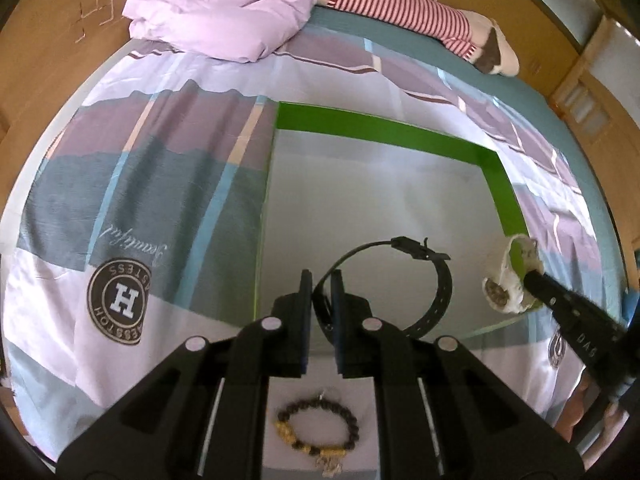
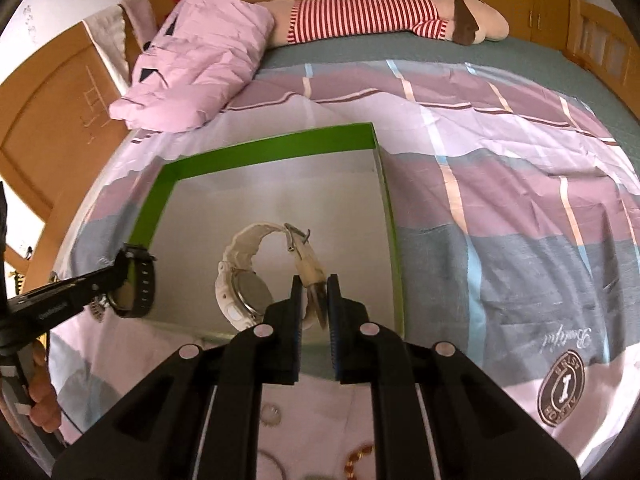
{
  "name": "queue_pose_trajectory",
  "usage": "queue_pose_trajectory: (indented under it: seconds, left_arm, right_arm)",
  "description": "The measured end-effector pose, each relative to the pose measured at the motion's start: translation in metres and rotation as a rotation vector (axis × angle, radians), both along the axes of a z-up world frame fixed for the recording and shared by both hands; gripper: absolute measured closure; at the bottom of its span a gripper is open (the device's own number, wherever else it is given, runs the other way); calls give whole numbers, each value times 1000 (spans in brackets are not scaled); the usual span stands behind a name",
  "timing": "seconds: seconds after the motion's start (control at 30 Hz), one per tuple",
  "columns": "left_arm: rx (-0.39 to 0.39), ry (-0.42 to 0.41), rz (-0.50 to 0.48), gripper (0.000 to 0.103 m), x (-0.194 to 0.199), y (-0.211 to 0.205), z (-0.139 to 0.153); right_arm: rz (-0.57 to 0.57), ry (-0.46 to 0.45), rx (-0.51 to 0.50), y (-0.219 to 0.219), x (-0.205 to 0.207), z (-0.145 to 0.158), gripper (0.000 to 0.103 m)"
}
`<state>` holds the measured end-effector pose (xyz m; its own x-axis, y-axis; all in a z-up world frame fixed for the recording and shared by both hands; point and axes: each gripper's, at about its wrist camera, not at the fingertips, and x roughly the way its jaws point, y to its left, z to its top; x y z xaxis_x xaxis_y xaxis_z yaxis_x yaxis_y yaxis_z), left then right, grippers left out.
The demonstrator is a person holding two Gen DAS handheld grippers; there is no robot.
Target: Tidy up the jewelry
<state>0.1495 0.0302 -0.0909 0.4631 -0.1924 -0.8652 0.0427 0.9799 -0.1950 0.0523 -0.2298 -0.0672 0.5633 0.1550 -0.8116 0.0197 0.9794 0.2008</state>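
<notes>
My left gripper (image 1: 321, 280) is shut on the strap of a black watch (image 1: 432, 280) and holds it over the near edge of a green box (image 1: 384, 128) with a grey floor. My right gripper (image 2: 314, 286) is shut on the strap of a white watch (image 2: 244, 280) over the same box (image 2: 264, 148). The white watch (image 1: 506, 284) also shows at the right in the left wrist view, the black watch (image 2: 138, 292) at the left in the right wrist view. A dark and gold bead bracelet (image 1: 318, 428) lies on the bedspread below my left gripper.
The box lies on a patchwork bedspread (image 2: 500, 208). A folded pink quilt (image 1: 224, 8) and a striped plush toy (image 2: 384, 12) lie at the far end. Small rings and a gold chain (image 2: 356, 462) lie on the spread under my right gripper.
</notes>
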Motion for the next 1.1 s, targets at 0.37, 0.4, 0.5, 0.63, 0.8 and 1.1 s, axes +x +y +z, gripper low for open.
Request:
queue_pose_trajectory:
  seconds: [0.37, 0.4, 0.5, 0.63, 0.8, 1.1]
  left_arm:
    - [61, 11, -23, 89, 1, -9, -10]
    - [71, -2, -25, 85, -1, -10, -7]
    - [103, -31, -49, 69, -12, -17, 7]
    - [154, 7, -91, 69, -32, -21, 18]
    - [169, 97, -135, 69, -62, -13, 8]
    - [267, 193, -158, 69, -77, -2, -57]
  right_arm:
    - [4, -28, -85, 8, -2, 3, 74]
    - [11, -43, -91, 10, -6, 10, 70]
    - [19, -49, -80, 11, -13, 24, 69]
    - [38, 6, -74, 4, -32, 37, 69]
    - [77, 109, -87, -8, -58, 26, 69]
    - [76, 432, -149, -27, -69, -65, 69]
